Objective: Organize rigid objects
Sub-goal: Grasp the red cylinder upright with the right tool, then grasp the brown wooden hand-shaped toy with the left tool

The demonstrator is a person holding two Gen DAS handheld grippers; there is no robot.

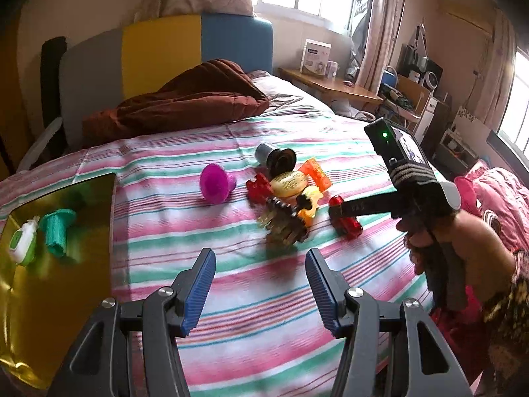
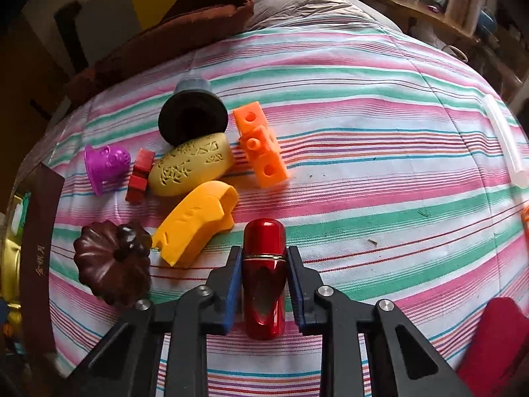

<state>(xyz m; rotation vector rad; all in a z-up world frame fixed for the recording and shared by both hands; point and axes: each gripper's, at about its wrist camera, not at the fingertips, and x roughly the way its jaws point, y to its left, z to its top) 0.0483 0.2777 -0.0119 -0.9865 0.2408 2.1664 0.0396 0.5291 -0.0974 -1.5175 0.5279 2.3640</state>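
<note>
One red capsule — between right jaws

The gold tray at the bed's left edge is cut off by the picture's side and partly hidden behind the left gripper. The toys in the pile are blurred, so the brown one cannot be told. The red tube's sides are hidden by the right gripper's pads. Things on the far desk are too small to tell.
</note>
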